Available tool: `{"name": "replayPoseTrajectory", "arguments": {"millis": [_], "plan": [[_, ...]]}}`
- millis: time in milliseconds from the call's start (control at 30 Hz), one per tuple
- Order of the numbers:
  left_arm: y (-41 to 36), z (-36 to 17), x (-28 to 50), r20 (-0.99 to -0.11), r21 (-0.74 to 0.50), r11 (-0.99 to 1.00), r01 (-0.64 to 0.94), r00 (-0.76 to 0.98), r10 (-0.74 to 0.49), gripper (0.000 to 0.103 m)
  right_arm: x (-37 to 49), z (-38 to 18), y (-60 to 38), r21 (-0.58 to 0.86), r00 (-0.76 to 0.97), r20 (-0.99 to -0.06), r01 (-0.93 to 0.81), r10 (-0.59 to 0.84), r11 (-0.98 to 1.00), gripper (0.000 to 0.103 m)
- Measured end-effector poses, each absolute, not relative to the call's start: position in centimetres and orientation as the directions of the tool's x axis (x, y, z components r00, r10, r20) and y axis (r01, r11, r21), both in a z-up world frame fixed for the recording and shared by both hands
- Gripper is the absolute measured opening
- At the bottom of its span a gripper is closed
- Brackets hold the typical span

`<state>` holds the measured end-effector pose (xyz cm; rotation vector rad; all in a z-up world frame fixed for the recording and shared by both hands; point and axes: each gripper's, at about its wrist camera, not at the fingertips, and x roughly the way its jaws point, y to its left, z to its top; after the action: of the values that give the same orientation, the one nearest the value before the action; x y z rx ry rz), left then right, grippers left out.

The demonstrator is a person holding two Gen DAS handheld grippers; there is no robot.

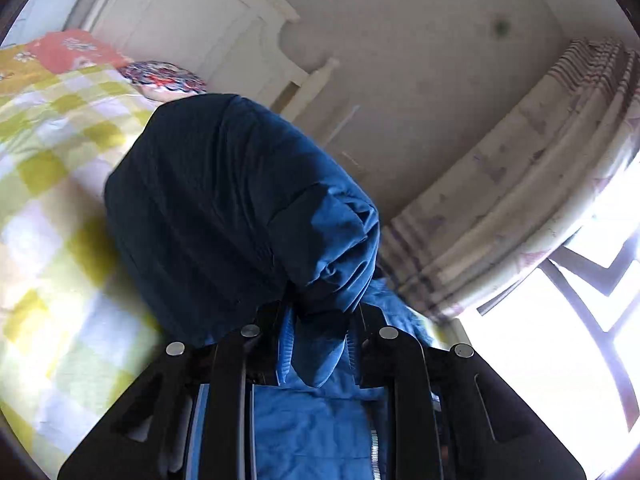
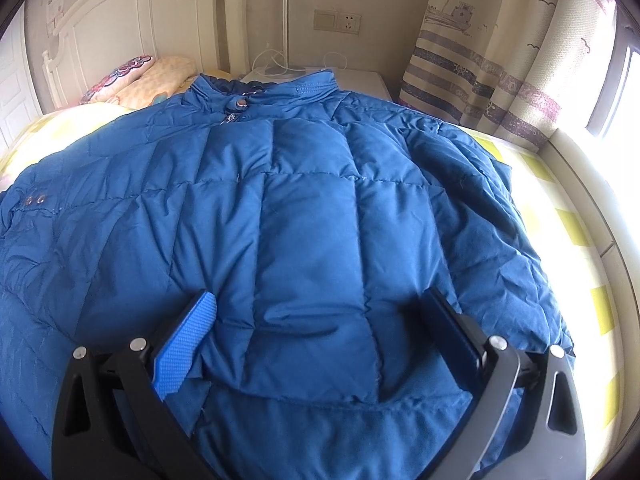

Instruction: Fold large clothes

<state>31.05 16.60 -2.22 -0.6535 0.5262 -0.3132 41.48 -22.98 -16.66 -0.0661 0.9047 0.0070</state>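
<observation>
A large blue quilted down jacket [image 2: 304, 216] lies spread flat on the bed, collar at the far end. My right gripper [image 2: 320, 312] is open, its blue-padded fingers [image 2: 188, 344] resting on the jacket's lower body near the hem. In the left wrist view my left gripper [image 1: 320, 320] is shut on a bunched part of the jacket, likely a sleeve [image 1: 240, 208], and holds it lifted above the bed; the fingertips are hidden by the cloth.
The bed has a yellow and white checked sheet [image 1: 52, 152] and pillows [image 2: 132, 80] by a white headboard [image 2: 132, 12]. A white nightstand [image 2: 360, 78] stands beyond the collar. Striped curtains [image 2: 500, 60] and a bright window [image 1: 560, 340] are on the right.
</observation>
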Motion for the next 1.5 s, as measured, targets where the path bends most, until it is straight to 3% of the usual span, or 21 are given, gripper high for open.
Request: {"name": "replayPoseTrajectory", "arguments": {"millis": [167,233,367,500,567,600,633,667,700,767,900,1033,1100,1200,1300,1400,1433,1500], "plan": [[9.4,-4.2,34.7,-0.290,-0.750,0.622,0.225,0.733,-0.615,0.020,41.2,-16.3,-23.4,-0.037,0.637,-0.770,-0.019,-0.016,0.999,0.100],[5.8,-5.4,36.0,-0.348,-0.706,0.668,0.234,0.707,-0.616,0.020,40.5,-15.7,-24.3,-0.009,0.670,-0.742,0.024,-0.022,1.000,0.100],[0.5,-10.2,39.3,-0.557,-0.609,0.774,0.170,0.602,-0.571,0.020,39.9,-15.7,-27.3,0.120,0.685,-0.729,0.138,-0.007,0.983,0.099],[1.5,-10.3,38.4,-0.591,-0.611,0.779,0.142,0.573,-0.568,0.025,39.7,-15.8,-28.4,0.187,0.694,-0.719,0.155,0.027,0.970,0.097],[2.8,-8.3,36.5,-0.567,-0.565,0.794,0.227,0.592,-0.573,0.026,39.8,-15.8,-28.2,0.172,0.691,-0.723,0.155,0.018,0.973,0.097],[3.7,-7.0,35.3,-0.557,-0.498,0.829,0.255,0.638,-0.531,0.034,39.8,-15.7,-28.2,0.168,0.691,-0.722,0.153,0.016,0.974,0.097],[4.7,-6.0,34.3,-0.555,-0.425,0.874,0.237,0.694,-0.458,0.073,39.8,-15.7,-28.1,0.173,0.694,-0.720,0.150,0.020,0.973,0.097],[6.0,-5.3,33.3,-0.537,-0.342,0.920,0.191,0.764,-0.358,0.097,39.7,-15.7,-28.3,0.182,0.697,-0.717,0.149,0.027,0.972,0.097],[7.2,-5.0,32.5,-0.510,-0.251,0.962,0.107,0.830,-0.225,0.099,39.7,-15.7,-28.4,0.194,0.699,-0.714,0.149,0.036,0.970,0.097],[8.4,-5.2,33.3,-0.556,-0.078,0.996,-0.034,0.831,-0.016,0.099,39.7,-15.7,-28.7,0.209,0.702,-0.710,0.150,0.044,0.966,0.097],[8.5,-7.9,35.2,-0.674,0.040,0.999,0.014,0.739,0.016,0.099,39.6,-15.5,-28.6,0.185,0.702,-0.712,0.150,0.028,0.971,0.097],[7.2,-11.8,36.3,-0.715,0.187,0.982,0.023,0.689,0.120,0.099,37.6,-13.9,-26.8,0.154,0.727,-0.685,0.093,0.038,0.984,0.094],[8.7,-14.0,36.6,-0.741,0.155,0.988,0.014,0.663,0.107,0.099,35.8,-12.1,-24.5,0.157,0.752,-0.651,0.000,0.104,0.988,0.094],[10.4,-14.5,37.0,-0.765,0.050,0.999,0.012,0.644,0.030,0.099,33.8,-10.1,-19.2,0.050,0.767,-0.623,-0.161,0.157,0.986,0.095],[10.8,-14.7,36.7,-0.777,0.010,1.000,0.019,0.630,-0.005,0.099,33.5,-10.2,-13.5,-0.106,0.757,-0.636,-0.275,0.147,0.956,0.097],[11.3,-14.9,36.7,-0.782,-0.031,0.999,0.027,0.622,-0.041,0.099,35.0,-12.6,-9.6,-0.259,0.743,-0.668,-0.289,0.045,0.922,0.097],[11.6,-15.0,36.6,-0.784,-0.049,0.998,0.028,0.618,-0.056,0.099,35.6,-13.5,-8.7,-0.308,0.737,-0.676,-0.282,-0.001,0.908,0.095],[11.9,-15.1,36.7,-0.788,-0.075,0.997,0.028,0.611,-0.077,0.099,36.4,-14.7,-8.0,-0.401,0.743,-0.663,-0.257,-0.085,0.879,0.069]]}}
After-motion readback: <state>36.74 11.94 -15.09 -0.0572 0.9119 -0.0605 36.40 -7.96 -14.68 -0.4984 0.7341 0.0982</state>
